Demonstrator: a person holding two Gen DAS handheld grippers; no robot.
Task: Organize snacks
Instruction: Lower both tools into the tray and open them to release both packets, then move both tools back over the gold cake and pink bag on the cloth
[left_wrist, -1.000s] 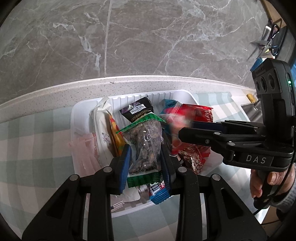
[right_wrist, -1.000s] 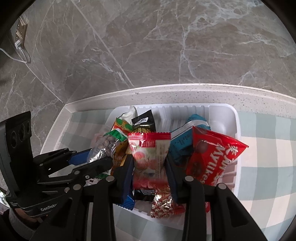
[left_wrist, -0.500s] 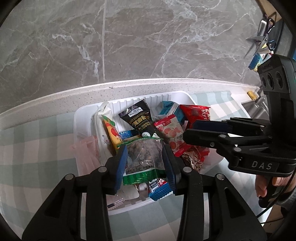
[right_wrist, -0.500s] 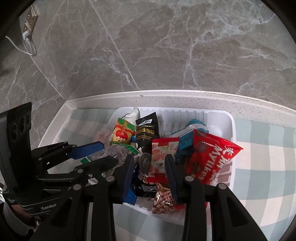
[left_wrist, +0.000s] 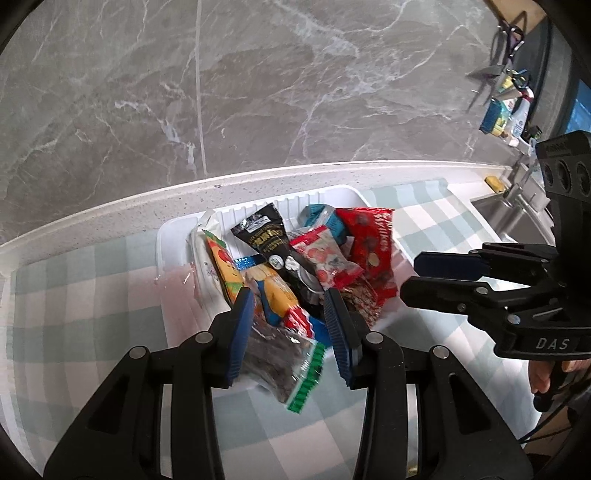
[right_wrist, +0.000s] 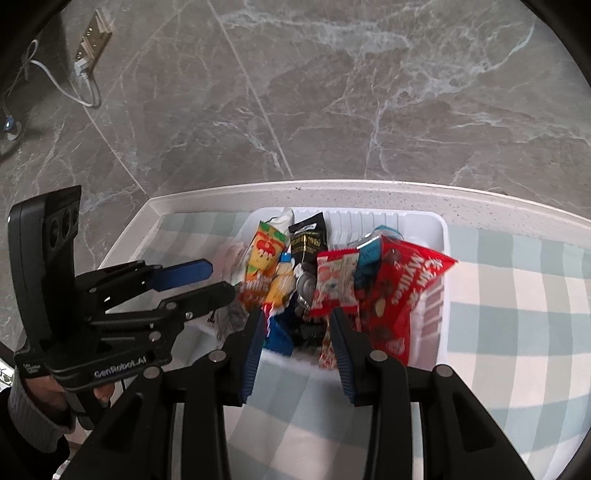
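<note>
**Both tongs released above the snack bin**

A white bin (left_wrist: 173, 236) stands on the counter (left_wrist: 92, 280), on a pale green checked cloth, close to the grey marble wall (left_wrist: 295, 92). It is full of snack packets: a black packet (left_wrist: 266, 236), a red-and-white candy packet (left_wrist: 325, 258), a big red bag (left_wrist: 373, 243), a blue packet (left_wrist: 325, 218) and a yellow-orange one (left_wrist: 225, 266).

The left tongs (left_wrist: 291, 332) are released. A clear bag with green edges (left_wrist: 284, 358) lies between the fingers at the near edge of the bin, blurred; whether a pad touches it I cannot tell.

The right tongs (right_wrist: 297, 339) are also parted and grasp nothing. They hang over the near rim of the bin, with the candy packet (right_wrist: 338, 280) just in front.
</note>
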